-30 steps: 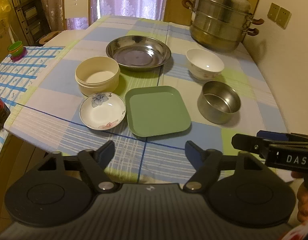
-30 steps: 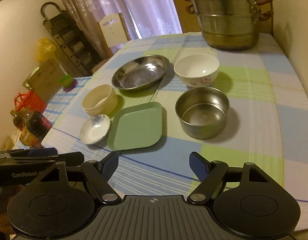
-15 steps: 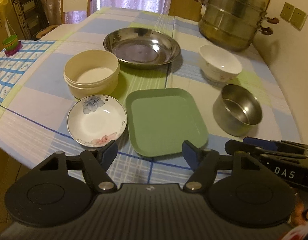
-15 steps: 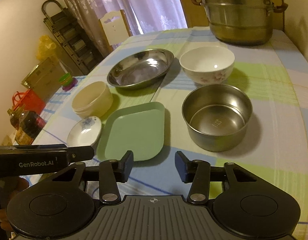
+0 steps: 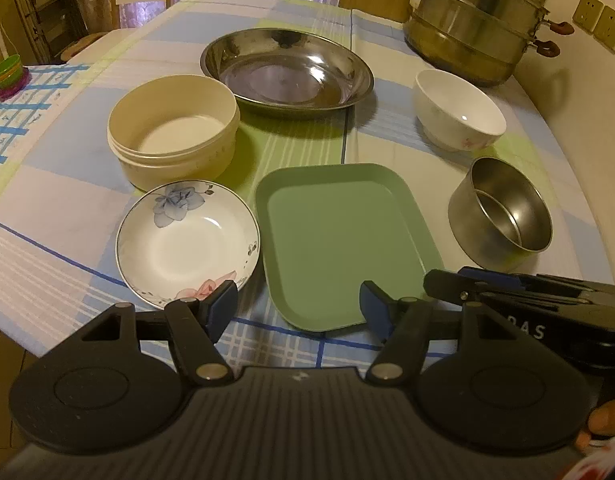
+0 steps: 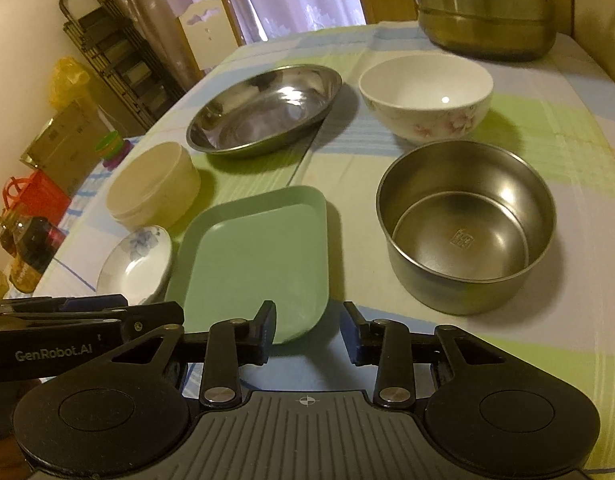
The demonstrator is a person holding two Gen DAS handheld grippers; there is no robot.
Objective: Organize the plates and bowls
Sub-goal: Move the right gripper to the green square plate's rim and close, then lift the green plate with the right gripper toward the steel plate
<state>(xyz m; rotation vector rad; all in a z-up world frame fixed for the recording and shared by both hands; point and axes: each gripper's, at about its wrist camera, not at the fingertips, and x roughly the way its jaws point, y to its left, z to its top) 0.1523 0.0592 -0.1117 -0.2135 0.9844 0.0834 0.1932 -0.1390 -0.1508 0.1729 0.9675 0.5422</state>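
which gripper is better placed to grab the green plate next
Probably the left. The left gripper straddles the near edge of the green plate, jaws closing with nothing held. The right gripper sits off its near right corner, jaws also closing on nothing.

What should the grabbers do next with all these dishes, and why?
Probably ease the right gripper forward onto the near edge of the green plate. Its jaws are closing with nothing between them, and that corner lies just ahead. The left gripper is also closing on nothing, near the flowered dish. No dish is stacked yet, so a flat plate seems a sensible first pick.
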